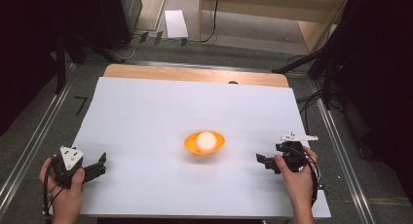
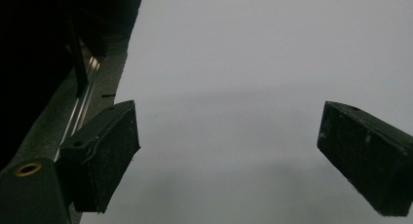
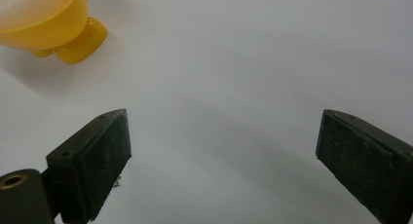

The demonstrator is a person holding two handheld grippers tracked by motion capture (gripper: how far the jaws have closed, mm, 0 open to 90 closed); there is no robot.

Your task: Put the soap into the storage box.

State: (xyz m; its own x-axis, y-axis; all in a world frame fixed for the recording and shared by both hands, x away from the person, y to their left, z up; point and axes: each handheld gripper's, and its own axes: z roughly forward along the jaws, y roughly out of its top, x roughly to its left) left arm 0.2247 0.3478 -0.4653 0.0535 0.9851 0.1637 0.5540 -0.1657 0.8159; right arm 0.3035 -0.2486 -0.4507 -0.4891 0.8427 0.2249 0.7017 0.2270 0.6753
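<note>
Sitting near the middle of the white worktop [image 1: 146, 117], an orange bowl [image 1: 204, 145] is seen with a pale ball [image 1: 206, 140] resting inside it. The right hand-held gripper [image 1: 263, 161] is noted well apart from the bowl, jaws spread with nothing between them; in the right gripper view the bowl [image 3: 46, 27] appears at upper left. The left hand-held gripper [image 1: 100, 166] is likewise spread and empty, over bare worktop. If the bowl is to be taken, the rim should be approached level and gripped gently, so the ball is not tipped out.
</note>
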